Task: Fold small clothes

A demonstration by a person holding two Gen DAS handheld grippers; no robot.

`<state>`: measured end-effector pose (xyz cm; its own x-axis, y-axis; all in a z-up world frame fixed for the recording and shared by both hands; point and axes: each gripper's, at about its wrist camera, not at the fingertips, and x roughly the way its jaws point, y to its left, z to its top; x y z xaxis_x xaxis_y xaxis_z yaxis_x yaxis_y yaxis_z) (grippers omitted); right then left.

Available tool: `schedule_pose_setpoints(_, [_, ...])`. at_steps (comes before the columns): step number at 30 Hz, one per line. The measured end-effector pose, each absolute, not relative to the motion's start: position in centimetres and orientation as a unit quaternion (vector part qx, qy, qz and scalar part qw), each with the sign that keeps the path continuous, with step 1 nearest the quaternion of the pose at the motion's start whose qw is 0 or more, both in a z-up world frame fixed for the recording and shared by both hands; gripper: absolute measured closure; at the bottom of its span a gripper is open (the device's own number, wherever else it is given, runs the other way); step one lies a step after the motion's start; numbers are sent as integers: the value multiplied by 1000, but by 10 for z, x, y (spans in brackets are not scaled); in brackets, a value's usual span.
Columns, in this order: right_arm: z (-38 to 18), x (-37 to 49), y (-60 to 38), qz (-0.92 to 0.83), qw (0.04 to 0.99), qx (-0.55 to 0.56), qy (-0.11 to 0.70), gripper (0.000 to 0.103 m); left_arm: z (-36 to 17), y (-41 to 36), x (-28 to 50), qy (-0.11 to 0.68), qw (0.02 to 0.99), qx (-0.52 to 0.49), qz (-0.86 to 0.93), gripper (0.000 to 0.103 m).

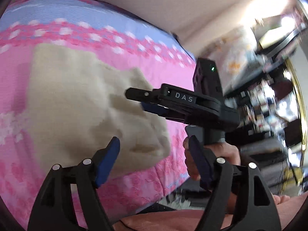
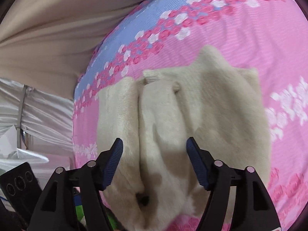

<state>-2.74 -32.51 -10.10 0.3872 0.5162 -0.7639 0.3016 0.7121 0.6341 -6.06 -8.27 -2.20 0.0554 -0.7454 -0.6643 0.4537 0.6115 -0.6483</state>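
- Both grippers stand wide and hold nothing: the left gripper hangs over the near edge of the bed, and the right gripper hovers just above the cream garment.
- Ahead of the left gripper, the garment lies on the pink bedspread.
- Judging by the 2 flaps meeting along a middle seam, the sides are already folded in.
- Likely left: 1 fold end to end, then smoothing.

The white letters "DAS" can be read on the black side of the right tongs, seen from the left wrist camera. No other words or numbers can be read anywhere.
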Motion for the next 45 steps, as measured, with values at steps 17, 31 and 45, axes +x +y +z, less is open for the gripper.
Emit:
schedule_pose_setpoints(17, [-31,24,-234,192,770,315,520,82,-23,20,-37,518,772,-218,-298,32])
schedule_pose_setpoints(31, [-110,-105,-387,-19,754,411,513,64,-36,-37,-28,547,755,-155,-326,31])
schedule_pose_setpoints(45, [-69,-77,-355,11,811,302,500,78,-62,-84,-28,574,745,-101,-326,31])
